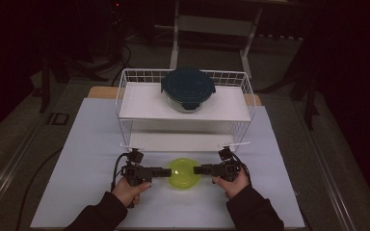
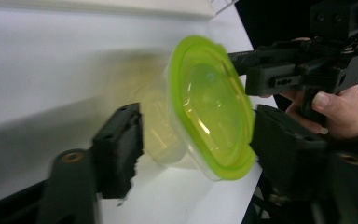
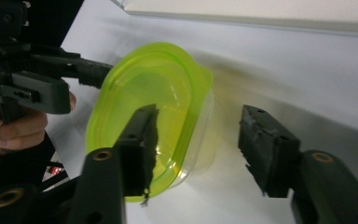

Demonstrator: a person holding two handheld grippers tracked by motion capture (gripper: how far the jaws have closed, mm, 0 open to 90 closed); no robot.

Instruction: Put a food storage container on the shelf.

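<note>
A small clear tub with a yellow-green lid (image 1: 183,174) sits on the white table, near the front and in the middle. My left gripper (image 1: 167,171) points at it from the left, my right gripper (image 1: 196,169) from the right, their tips at its rim. In the left gripper view the tub (image 2: 209,107) lies between my spread jaws, and the left gripper (image 2: 198,149) is open. In the right gripper view the right gripper (image 3: 196,140) is open too. One finger (image 3: 142,144) overlaps the lid (image 3: 140,93), the other stands apart from the tub.
A white wire rack (image 1: 139,103) stands just behind the tub. On its upper shelf rests a round glass container with a dark blue lid (image 1: 188,89). The table's front edge is close to the person's sleeves. Dark floor and stands surround the table.
</note>
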